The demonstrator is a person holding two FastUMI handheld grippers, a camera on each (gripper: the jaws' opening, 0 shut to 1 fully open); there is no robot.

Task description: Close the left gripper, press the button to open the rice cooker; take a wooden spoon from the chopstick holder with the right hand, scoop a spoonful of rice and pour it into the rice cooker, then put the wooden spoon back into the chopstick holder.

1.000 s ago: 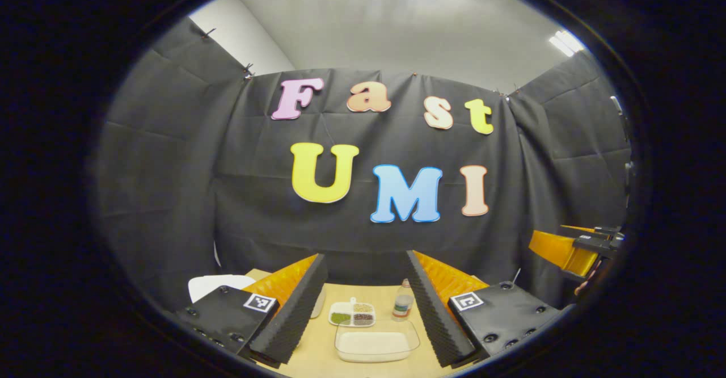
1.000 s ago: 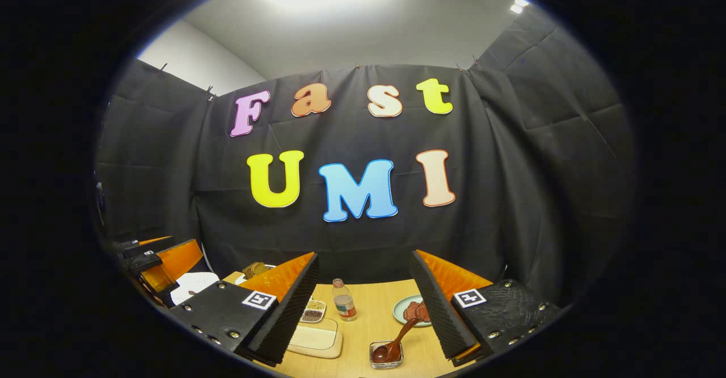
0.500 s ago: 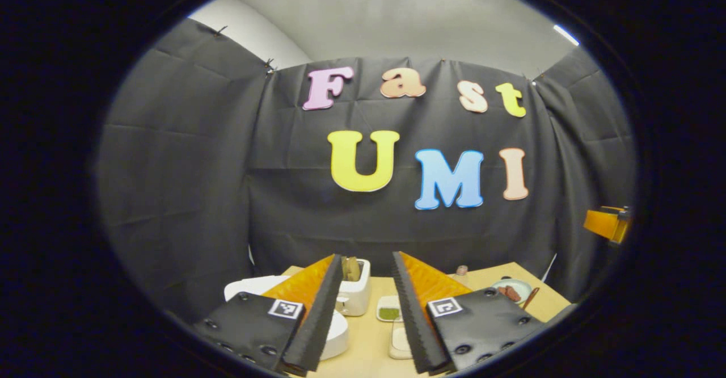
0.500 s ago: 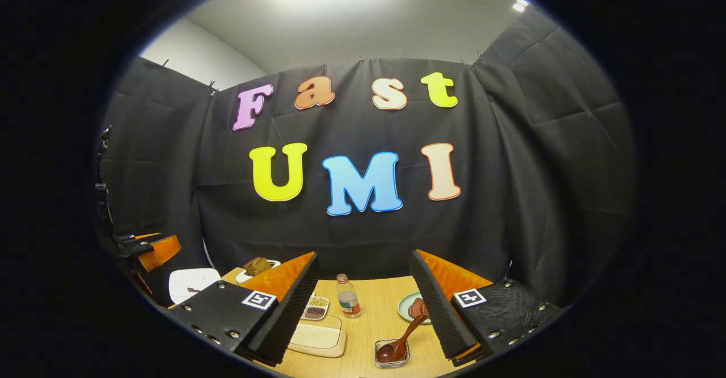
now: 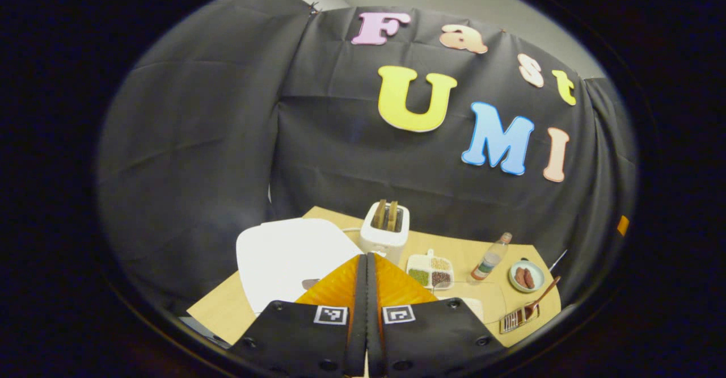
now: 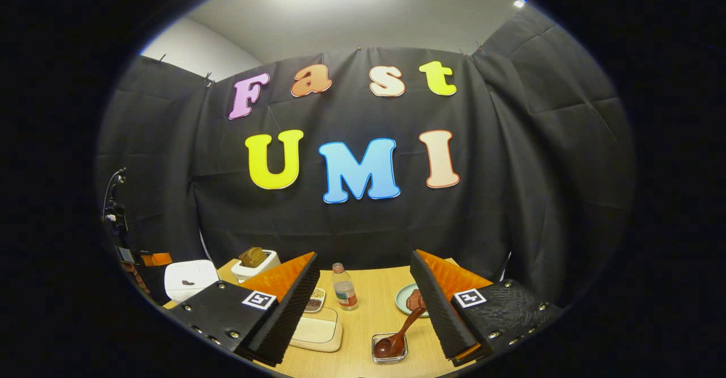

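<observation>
1. One white, rounded rice cooker (image 5: 292,256) is sitting on the pale wooden table (image 5: 221,313) with its lid down, just ahead and to the left of the left gripper (image 5: 366,310).
2. One dark wooden spoon (image 6: 400,335) is leaning in one small clear square holder (image 6: 389,348), directly ahead of the right gripper (image 6: 363,310), between its fingers and nearer the right one.
3. One clear rectangular tray of white rice (image 6: 316,332) is lying ahead of the right gripper, beside its left finger.
4. One white toaster (image 5: 387,229) is holding two slices of bread beyond the left gripper's tips.
5. One divided dish of grains (image 5: 430,271), one small plastic bottle (image 6: 343,294) and one pale green plate with brown food (image 5: 526,276) are standing farther back.
6. The left gripper is pointing down towards the table, its fingers pressed together with nothing between them.
7. The right gripper is being held level and low, its fingers spread wide and gripping nothing.
</observation>
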